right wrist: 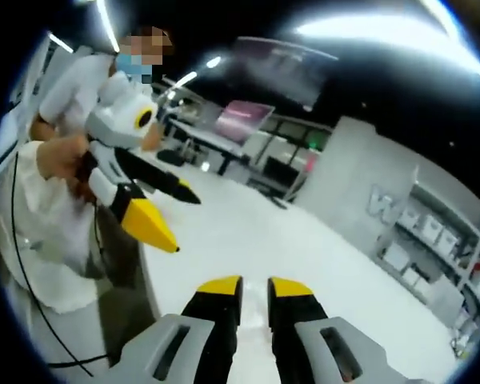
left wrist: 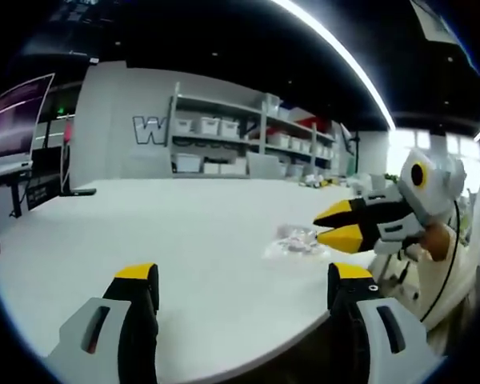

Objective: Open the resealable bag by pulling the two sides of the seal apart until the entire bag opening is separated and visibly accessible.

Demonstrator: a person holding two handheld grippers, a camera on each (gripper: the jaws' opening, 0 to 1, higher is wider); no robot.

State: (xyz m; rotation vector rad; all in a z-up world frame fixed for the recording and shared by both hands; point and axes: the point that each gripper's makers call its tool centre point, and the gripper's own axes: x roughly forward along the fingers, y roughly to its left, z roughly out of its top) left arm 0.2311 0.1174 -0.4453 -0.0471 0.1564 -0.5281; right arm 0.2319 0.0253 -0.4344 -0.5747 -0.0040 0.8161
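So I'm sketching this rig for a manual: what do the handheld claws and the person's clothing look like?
Each claw has grey bodies with slotted sides, black jaws and yellow tips, as on the left claw and the right claw. Seen from outside, the right claw carries a white housing with a yellow-ringed round mark, and a black cable trails from it. The person wears white sleeves.

The resealable bag [left wrist: 294, 238] lies on the table [left wrist: 184, 240], shelves [left wrist: 240, 136] behind.

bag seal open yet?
Cannot tell. In the left gripper view the bag lies flat on the table, blurred, its seal unreadable. The right gripper hovers beside it; neither gripper holds it.
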